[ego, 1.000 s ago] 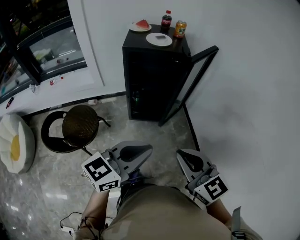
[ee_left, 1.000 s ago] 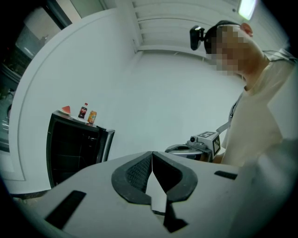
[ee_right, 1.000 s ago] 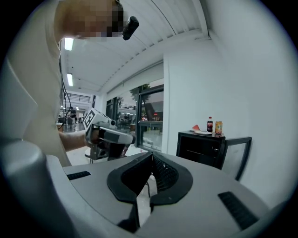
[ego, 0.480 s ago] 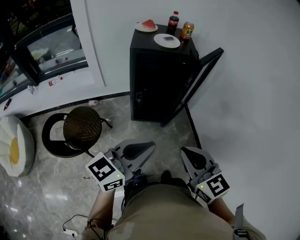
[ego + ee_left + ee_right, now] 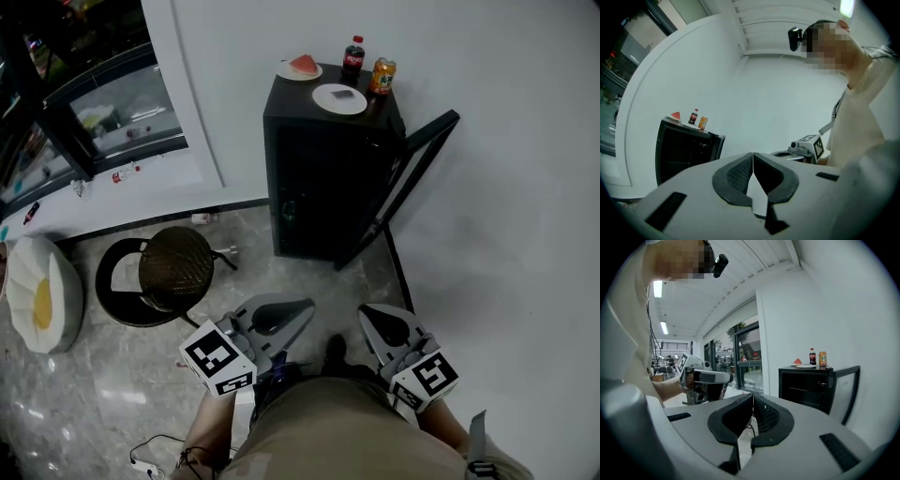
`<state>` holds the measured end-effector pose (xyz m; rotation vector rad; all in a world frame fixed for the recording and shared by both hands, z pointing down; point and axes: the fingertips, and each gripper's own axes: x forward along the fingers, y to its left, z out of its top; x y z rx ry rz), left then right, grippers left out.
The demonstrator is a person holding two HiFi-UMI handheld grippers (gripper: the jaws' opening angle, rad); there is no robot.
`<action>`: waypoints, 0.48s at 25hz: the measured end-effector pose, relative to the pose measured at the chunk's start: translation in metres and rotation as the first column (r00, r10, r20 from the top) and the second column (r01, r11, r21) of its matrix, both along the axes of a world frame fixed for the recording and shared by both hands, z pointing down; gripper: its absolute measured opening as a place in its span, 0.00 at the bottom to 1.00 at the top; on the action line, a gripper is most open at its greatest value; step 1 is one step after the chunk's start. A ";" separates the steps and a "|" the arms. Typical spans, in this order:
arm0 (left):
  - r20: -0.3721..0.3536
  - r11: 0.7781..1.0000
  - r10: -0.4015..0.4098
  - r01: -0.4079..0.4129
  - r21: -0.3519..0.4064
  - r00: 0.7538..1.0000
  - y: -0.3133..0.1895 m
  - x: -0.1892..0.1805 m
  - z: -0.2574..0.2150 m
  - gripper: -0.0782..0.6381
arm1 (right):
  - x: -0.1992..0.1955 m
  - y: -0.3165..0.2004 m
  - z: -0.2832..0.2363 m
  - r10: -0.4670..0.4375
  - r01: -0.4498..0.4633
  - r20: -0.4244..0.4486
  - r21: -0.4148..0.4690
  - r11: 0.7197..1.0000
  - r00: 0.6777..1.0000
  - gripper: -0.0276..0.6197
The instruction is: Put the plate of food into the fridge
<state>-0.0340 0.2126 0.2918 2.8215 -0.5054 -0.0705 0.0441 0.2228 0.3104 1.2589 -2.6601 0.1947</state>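
A black mini fridge [image 5: 323,183] stands against the white wall with its glass door [image 5: 412,178] swung open to the right. On its top sit a white plate with a dark piece of food [image 5: 339,98], a plate with a watermelon slice [image 5: 300,67], a cola bottle [image 5: 353,54] and an orange can [image 5: 382,76]. My left gripper [image 5: 302,307] and right gripper [image 5: 367,310] are held low by the person's waist, well short of the fridge. Both are shut with nothing between the pads. The right gripper view shows the fridge [image 5: 806,385] ahead at the right.
A round black stool [image 5: 173,264] stands on the marble floor left of the fridge. A white and yellow cushion [image 5: 42,295] lies at the far left. A glass-fronted doorway [image 5: 94,103] fills the upper left. A cable [image 5: 155,459] trails on the floor by the person's feet.
The head view has shifted, so the fridge and stool sit a little further right and lower in the picture. Both grippers stay shut and in nearly the same place.
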 end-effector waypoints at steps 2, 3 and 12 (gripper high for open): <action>0.021 1.000 -0.001 0.001 0.000 1.000 -0.007 0.010 -0.001 0.12 | 0.008 -0.010 -0.001 -0.019 0.019 0.014 0.000 1.000 1.000 0.08; 0.031 1.000 -0.003 0.003 0.001 1.000 -0.011 0.016 -0.001 0.12 | 0.012 -0.015 -0.001 -0.028 0.028 0.019 0.001 1.000 0.999 0.08; 0.101 0.999 -0.027 0.029 -0.015 0.994 -0.048 0.064 0.001 0.12 | 0.062 -0.058 0.003 -0.057 0.061 0.085 -0.037 0.997 0.995 0.08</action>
